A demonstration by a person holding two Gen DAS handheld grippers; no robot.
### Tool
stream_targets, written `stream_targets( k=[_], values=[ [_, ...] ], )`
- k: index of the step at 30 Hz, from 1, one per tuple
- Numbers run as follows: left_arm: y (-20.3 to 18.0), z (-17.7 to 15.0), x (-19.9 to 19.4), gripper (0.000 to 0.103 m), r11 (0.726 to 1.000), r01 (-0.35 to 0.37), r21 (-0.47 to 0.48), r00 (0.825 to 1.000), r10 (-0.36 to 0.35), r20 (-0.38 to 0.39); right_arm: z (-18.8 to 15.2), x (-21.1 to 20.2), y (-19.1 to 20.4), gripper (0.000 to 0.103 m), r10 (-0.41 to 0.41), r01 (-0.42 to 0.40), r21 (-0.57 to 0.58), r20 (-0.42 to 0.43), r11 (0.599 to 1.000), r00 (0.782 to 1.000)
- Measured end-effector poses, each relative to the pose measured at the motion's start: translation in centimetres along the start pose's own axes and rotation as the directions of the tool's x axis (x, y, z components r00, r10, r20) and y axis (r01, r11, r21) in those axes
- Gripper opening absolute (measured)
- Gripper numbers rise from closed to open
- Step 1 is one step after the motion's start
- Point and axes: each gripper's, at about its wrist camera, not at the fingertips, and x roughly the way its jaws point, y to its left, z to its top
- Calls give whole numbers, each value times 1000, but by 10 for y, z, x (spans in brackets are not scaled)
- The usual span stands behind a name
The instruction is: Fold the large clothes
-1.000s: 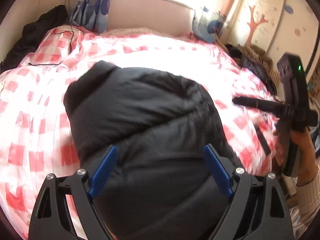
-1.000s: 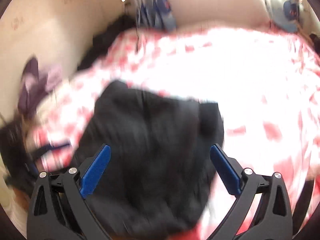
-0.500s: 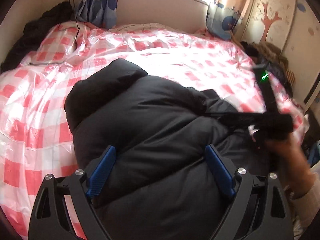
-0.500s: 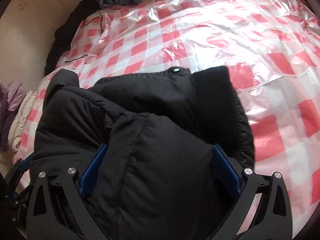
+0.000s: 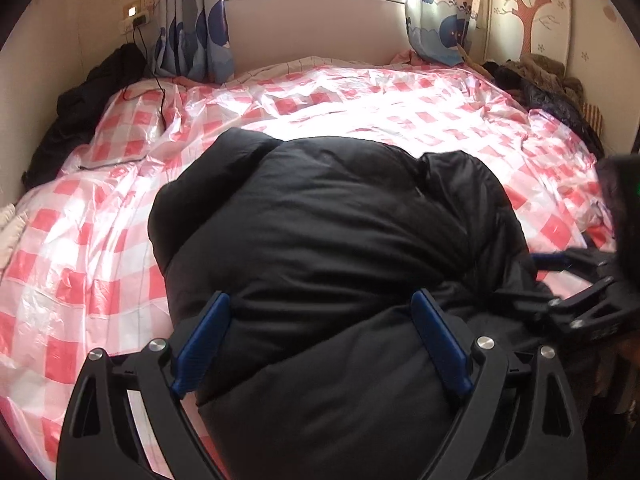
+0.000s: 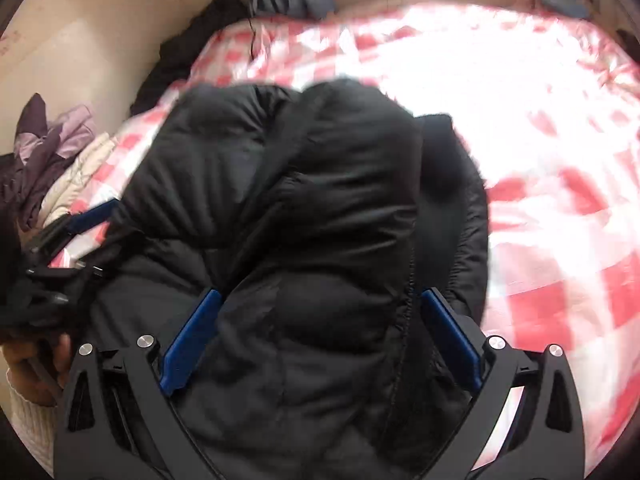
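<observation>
A black puffer jacket (image 5: 328, 232) lies bundled and folded on a bed with a pink-and-white checked plastic cover (image 5: 80, 240). My left gripper (image 5: 320, 300) is open, its blue fingers straddling the jacket's near bulk. My right gripper (image 6: 320, 296) is open too, with the jacket (image 6: 304, 208) filling the space between its fingers. In the left wrist view the right gripper (image 5: 560, 276) sits low at the jacket's right side. In the right wrist view the left gripper (image 6: 76, 232) is at the jacket's left side, held by a hand (image 6: 28, 360). The right wrist view is blurred.
Dark clothes (image 5: 88, 108) are heaped against the left wall, and a black cable (image 5: 162, 96) trails onto the cover. More clothes (image 5: 548, 80) are piled at the far right. Purple and beige garments (image 6: 48, 148) lie off the bed's left side. Curtains (image 5: 192, 40) hang behind.
The right gripper has dropped from above the jacket's right part to low beside it. The left wrist view has pulled back and risen. Both grippers stay open.
</observation>
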Motion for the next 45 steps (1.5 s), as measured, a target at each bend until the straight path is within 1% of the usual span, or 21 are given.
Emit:
stream_targets(
  k=[2, 4, 5, 6, 7, 9, 13, 15, 18, 22, 23, 24, 25, 27, 30, 35, 37, 40, 42, 43, 45],
  values=[
    [-2, -1, -3, 88, 1000, -3, 10, 1000, 3, 9, -5, -16, 7, 96, -18, 20, -23, 61, 1000, 998],
    [-2, -1, -5, 88, 1000, -2, 10, 1000, 2, 16, -13, -26, 7, 96, -43, 45, -16, 95, 999, 995],
    [-2, -1, -6, 88, 1000, -4, 9, 1000, 4, 19, -18, -20, 5, 96, -47, 47, -1, 76, 999, 996],
    [-2, -1, -6, 88, 1000, -2, 9, 1000, 2, 22, -25, -13, -1, 96, -37, 37, 11, 32, 999, 999],
    [-2, -1, -7, 88, 1000, 3, 9, 1000, -3, 25, -29, -7, -5, 96, -4, 4, 34, 0, 999, 1000],
    [-4, -2, -8, 88, 1000, 1, 14, 1000, -1, 28, -33, -6, -13, 96, 31, -31, 85, -4, 996, 999],
    [-8, -6, -13, 88, 999, -20, 37, 999, 18, 42, -23, -32, -21, 96, 54, -65, 131, 83, 989, 995],
    [-8, -7, -16, 88, 999, -13, 33, 999, 12, 44, -12, -45, -28, 96, 28, -47, 146, 127, 988, 991],
    [-8, -8, -18, 88, 1000, -6, 28, 999, 5, 45, 9, -49, -37, 96, 14, -39, 168, 148, 985, 989],
    [-8, -8, -19, 88, 1000, -9, 28, 999, 8, 48, 21, -30, -45, 96, -1, -22, 190, 121, 982, 993],
    [-8, -8, -19, 88, 1000, -9, 27, 999, 8, 48, 22, -13, -46, 96, 12, -32, 218, 94, 976, 996],
    [-9, -8, -19, 88, 1000, -10, 28, 999, 8, 49, 18, -2, -53, 96, 31, -46, 252, 61, 967, 998],
    [-9, -8, -19, 88, 1000, -7, 29, 999, 6, 50, 13, 10, -61, 96, 73, -81, 298, 37, 951, 997],
    [-11, -8, -20, 88, 999, -4, 32, 999, 3, 51, 6, 23, -74, 96, 135, -135, 365, 26, 921, 991],
    [-14, -8, -22, 88, 999, -8, 40, 998, 6, 55, 6, 23, -73, 96, 121, -121, 343, 20, 932, 992],
    [-13, -9, -22, 88, 999, 0, 34, 999, -2, 51, 3, 39, -72, 97, 124, -126, 350, 28, 928, 992],
    [-8, -8, -23, 88, 1000, -3, 22, 999, 2, 48, 4, 54, -68, 97, 141, -145, 349, 37, 926, 989],
    [14, -7, -26, 91, 998, -60, -13, 997, 61, 47, 6, 67, -64, 97, 156, -164, 342, 50, 925, 986],
    [37, -7, -26, 92, 993, -78, -90, 996, 81, 32, 6, 76, -61, 97, 178, -189, 343, 61, 920, 982],
    [55, -8, -24, 92, 985, -62, -160, 998, 64, 7, 8, 82, -59, 97, 198, -209, 343, 67, 916, 978],
    [78, -11, -21, 92, 965, -37, -261, 999, 33, -18, 17, 94, -49, 97, 212, -220, 332, 58, 917, 975]
  ],
)
